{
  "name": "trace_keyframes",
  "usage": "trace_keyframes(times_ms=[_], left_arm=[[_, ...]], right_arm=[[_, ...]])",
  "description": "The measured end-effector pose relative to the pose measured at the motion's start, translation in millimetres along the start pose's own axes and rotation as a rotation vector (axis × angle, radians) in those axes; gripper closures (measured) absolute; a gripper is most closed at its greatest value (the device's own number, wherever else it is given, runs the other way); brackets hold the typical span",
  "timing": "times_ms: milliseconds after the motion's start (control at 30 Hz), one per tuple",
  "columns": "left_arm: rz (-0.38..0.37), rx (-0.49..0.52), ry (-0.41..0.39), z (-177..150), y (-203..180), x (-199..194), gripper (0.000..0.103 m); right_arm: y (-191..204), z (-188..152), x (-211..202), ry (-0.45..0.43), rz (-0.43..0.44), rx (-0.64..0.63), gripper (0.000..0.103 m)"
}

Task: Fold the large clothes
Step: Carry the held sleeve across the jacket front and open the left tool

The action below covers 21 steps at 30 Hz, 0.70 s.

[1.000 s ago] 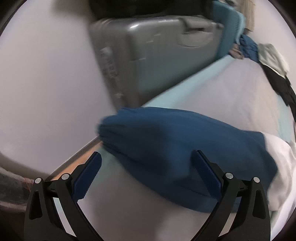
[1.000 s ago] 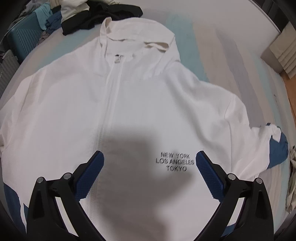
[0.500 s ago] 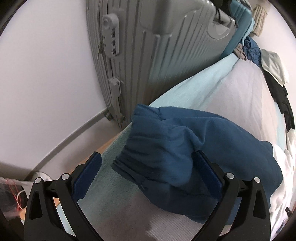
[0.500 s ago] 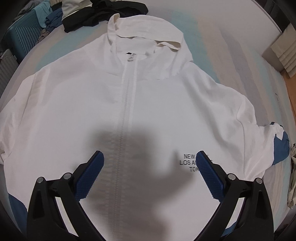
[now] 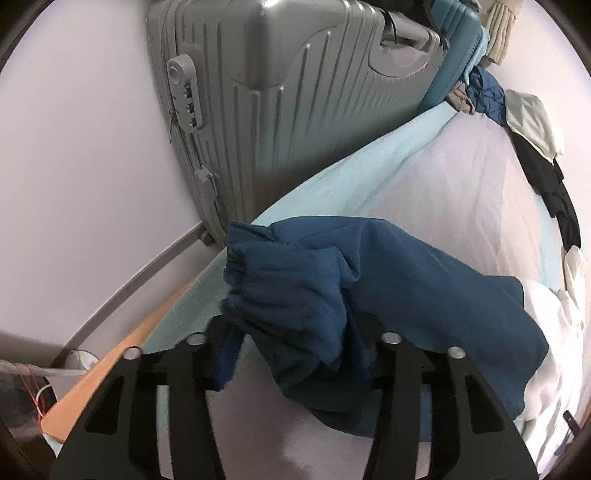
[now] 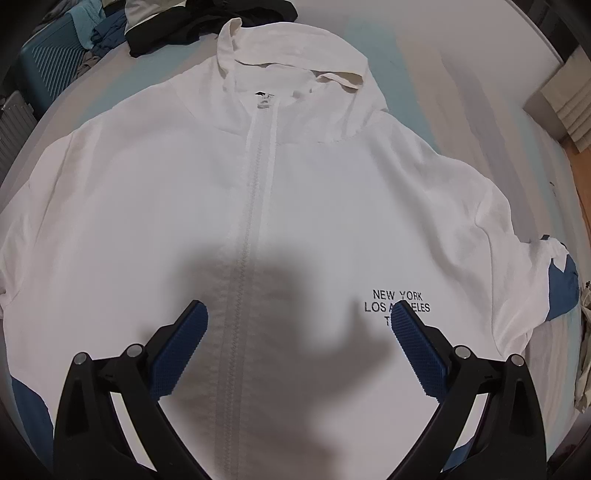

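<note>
A white zip-up hooded jacket (image 6: 147, 206) with blue sleeve ends lies flat, front up, on the bed. Its zipper (image 6: 255, 206) runs down the middle and black city names are printed at the lower right. My right gripper (image 6: 295, 332) is open and empty above the jacket's lower front. In the left wrist view the blue sleeve (image 5: 424, 295) lies bunched at the bed's edge. My left gripper (image 5: 295, 339) has its jaws around the sleeve's gathered cuff (image 5: 280, 295); the cloth hides the pads and fingertips.
A grey hard suitcase (image 5: 295, 110) and a teal case (image 5: 458, 48) stand against the bed's side. A pile of dark and light clothes (image 6: 207, 18) lies beyond the hood. The striped sheet (image 5: 424, 177) covers the bed. A wooden frame edge (image 5: 110, 369) and a wall are at left.
My left gripper moved forward onto the blue cuff and its jaws narrowed around it. My right gripper drifted left over the jacket and stayed open.
</note>
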<state>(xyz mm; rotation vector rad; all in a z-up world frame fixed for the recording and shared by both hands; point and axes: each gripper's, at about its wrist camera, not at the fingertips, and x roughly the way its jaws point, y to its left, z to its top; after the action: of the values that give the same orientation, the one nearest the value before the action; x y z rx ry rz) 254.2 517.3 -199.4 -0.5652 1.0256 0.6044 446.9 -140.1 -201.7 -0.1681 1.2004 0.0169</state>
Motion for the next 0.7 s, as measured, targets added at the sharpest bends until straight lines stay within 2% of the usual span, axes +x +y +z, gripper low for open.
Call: trace_keyframes(times_ms=[67,133,233,467,700], left_arm=[[0.007,0.004,-0.007,-0.1,-3.6,-2.9,0.071],[0.014,0.023,-0.022,-0.4,-11.5,-8.0,0.083],[0.002,0.063,-0.059,-2.5,-29.8,-23.2,0.089],[-0.04,0.143,-0.146,-14.9,-87.7,-68.7,0.091],[-0.092,0.281,-0.205,-40.4,-173.0,-105.2,0.092]], right_arm=[[-4.4,-0.8,0.2,0.004,-0.002,0.015,0.007],[-8.8,-1.6,-1.3,0.0,-0.001,0.028,0.007],[-14.6,-3.8,-4.4,-0.007,0.0,0.038,0.007],[-42.5,-8.2,-12.6,-0.028,0.01,0.068,0.007],[-80.6,-17.2,-16.9,-0.046,0.034,0.099,0.007]])
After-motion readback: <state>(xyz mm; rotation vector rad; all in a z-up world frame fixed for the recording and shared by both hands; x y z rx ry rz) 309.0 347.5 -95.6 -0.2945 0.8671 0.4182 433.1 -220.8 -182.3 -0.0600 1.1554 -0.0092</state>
